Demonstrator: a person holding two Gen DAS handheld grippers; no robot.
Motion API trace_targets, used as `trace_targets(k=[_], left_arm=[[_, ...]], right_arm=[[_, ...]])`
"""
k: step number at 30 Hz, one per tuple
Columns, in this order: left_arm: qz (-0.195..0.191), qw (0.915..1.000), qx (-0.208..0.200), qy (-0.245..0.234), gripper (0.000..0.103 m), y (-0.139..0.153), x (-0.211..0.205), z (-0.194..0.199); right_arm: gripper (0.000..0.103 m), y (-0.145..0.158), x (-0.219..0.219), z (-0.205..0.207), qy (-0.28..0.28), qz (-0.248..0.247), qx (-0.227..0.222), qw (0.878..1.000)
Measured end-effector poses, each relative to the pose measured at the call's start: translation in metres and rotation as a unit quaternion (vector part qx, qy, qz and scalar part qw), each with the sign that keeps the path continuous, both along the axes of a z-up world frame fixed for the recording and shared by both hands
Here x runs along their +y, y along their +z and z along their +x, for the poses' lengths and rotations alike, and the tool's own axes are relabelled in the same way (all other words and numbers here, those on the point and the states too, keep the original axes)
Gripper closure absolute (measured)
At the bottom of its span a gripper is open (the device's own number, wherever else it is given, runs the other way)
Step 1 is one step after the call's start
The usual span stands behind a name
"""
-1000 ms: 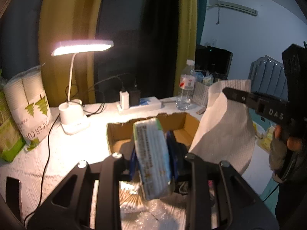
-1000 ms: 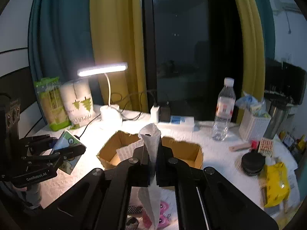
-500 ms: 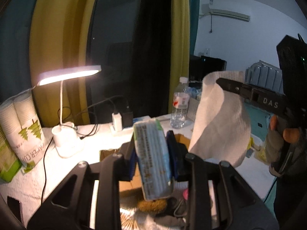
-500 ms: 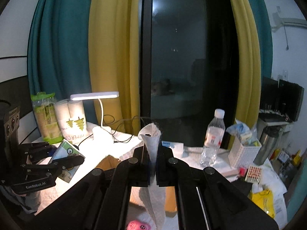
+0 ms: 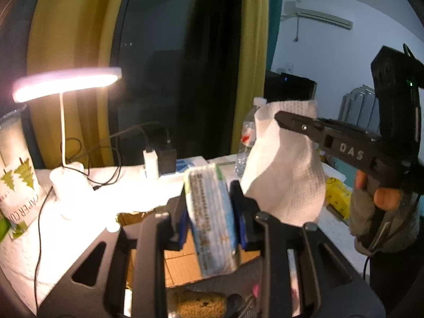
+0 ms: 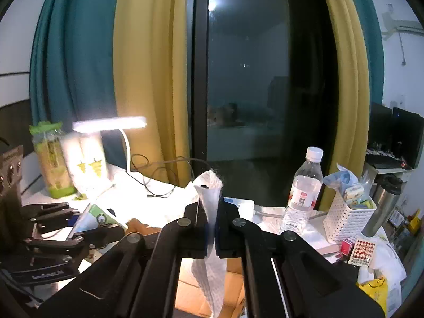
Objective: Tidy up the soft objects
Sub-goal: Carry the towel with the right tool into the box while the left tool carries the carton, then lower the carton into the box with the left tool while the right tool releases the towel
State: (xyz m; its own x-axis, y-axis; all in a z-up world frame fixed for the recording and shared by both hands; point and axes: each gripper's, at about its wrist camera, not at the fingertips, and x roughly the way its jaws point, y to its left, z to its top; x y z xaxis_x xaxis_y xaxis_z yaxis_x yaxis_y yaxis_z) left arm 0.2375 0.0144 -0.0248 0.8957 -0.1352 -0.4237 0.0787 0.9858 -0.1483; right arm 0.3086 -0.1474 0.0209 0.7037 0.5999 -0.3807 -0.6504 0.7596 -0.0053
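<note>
My left gripper (image 5: 209, 206) is shut on a tissue pack (image 5: 212, 220), a soft plastic-wrapped packet held upright well above the open cardboard box (image 5: 182, 262). The same gripper and pack (image 6: 92, 218) show at the left of the right wrist view. My right gripper (image 6: 211, 221) is shut on a white paper towel (image 6: 210, 265) that hangs down over the box (image 6: 233, 273). In the left wrist view the towel (image 5: 286, 175) hangs from the right gripper (image 5: 278, 116) at the right, beside the pack.
A lit desk lamp (image 5: 66, 84) and paper cup sleeves (image 5: 16, 169) stand at left. A water bottle (image 6: 302, 193), white basket (image 6: 347, 217), steel flask (image 6: 381, 206) and yellow bag (image 6: 376, 291) crowd the right. A sponge (image 5: 196, 302) lies below the box.
Both grippers have risen with their loads; the box and table have sunk lower in both views. The towel has moved closer to the tissue pack.
</note>
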Motion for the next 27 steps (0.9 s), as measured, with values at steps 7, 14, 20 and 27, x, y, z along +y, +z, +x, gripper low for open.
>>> trace_targets(k=[7, 14, 20, 27], left_arm=[[-0.014, 0.9994, 0.032, 0.005, 0.074, -0.023, -0.003, 0.023], [-0.024, 0.9972, 0.071, 0.004, 0.074, -0.049, -0.009, 0.038], [-0.030, 0.9950, 0.095, -0.005, 0.074, -0.065, -0.017, 0.047], [-0.032, 0.9936, 0.107, -0.015, 0.073, -0.071, -0.024, 0.051]], right_arm=[[0.099, -0.041, 0.009, 0.027, -0.008, -0.023, 0.022, 0.999], [0.099, -0.090, 0.009, 0.036, -0.012, -0.057, 0.092, 0.994], [0.099, -0.125, 0.012, 0.031, -0.009, -0.095, 0.154, 0.983], [0.099, -0.143, 0.004, 0.023, -0.007, -0.104, 0.206, 0.973]])
